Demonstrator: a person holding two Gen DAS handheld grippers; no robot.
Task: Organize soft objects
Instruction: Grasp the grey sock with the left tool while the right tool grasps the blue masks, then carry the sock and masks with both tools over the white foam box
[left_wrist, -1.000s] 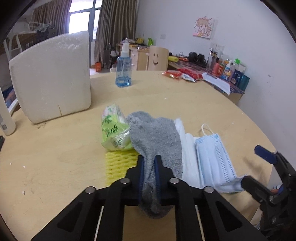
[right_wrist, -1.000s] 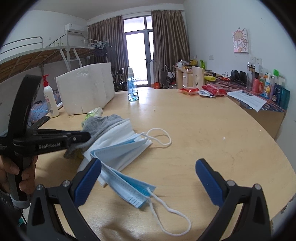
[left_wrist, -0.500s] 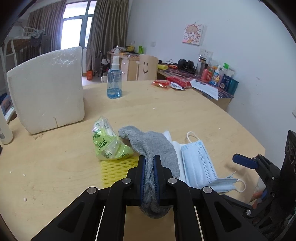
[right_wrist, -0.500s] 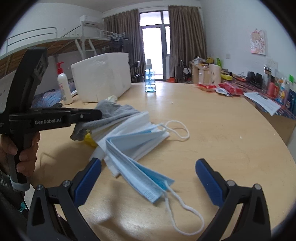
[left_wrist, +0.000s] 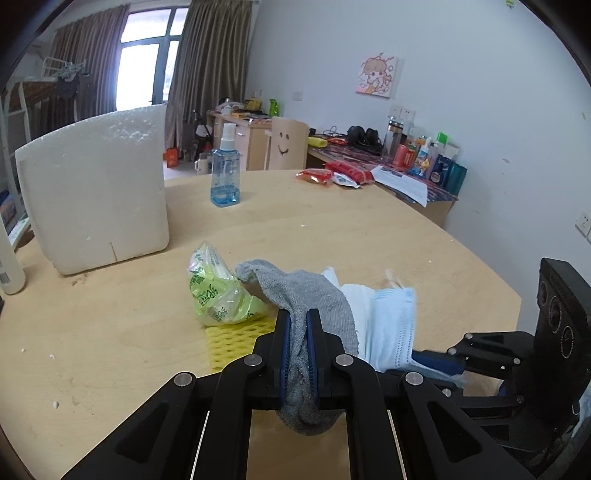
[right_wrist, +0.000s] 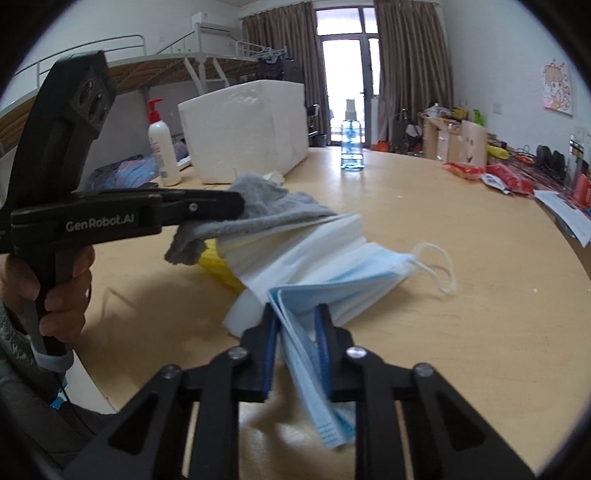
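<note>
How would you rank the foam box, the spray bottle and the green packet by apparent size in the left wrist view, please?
1. foam box, clearly largest.
2. green packet and spray bottle look similar; the packet lies nearer the camera, so no ranking.

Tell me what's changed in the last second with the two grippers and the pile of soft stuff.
The right gripper, wide open before, moved in and closed around the edge of the blue face masks, which now look lifted at that end. The left gripper stays clamped on the grey sock, raised slightly. The green packet and foam box haven't moved.
</note>
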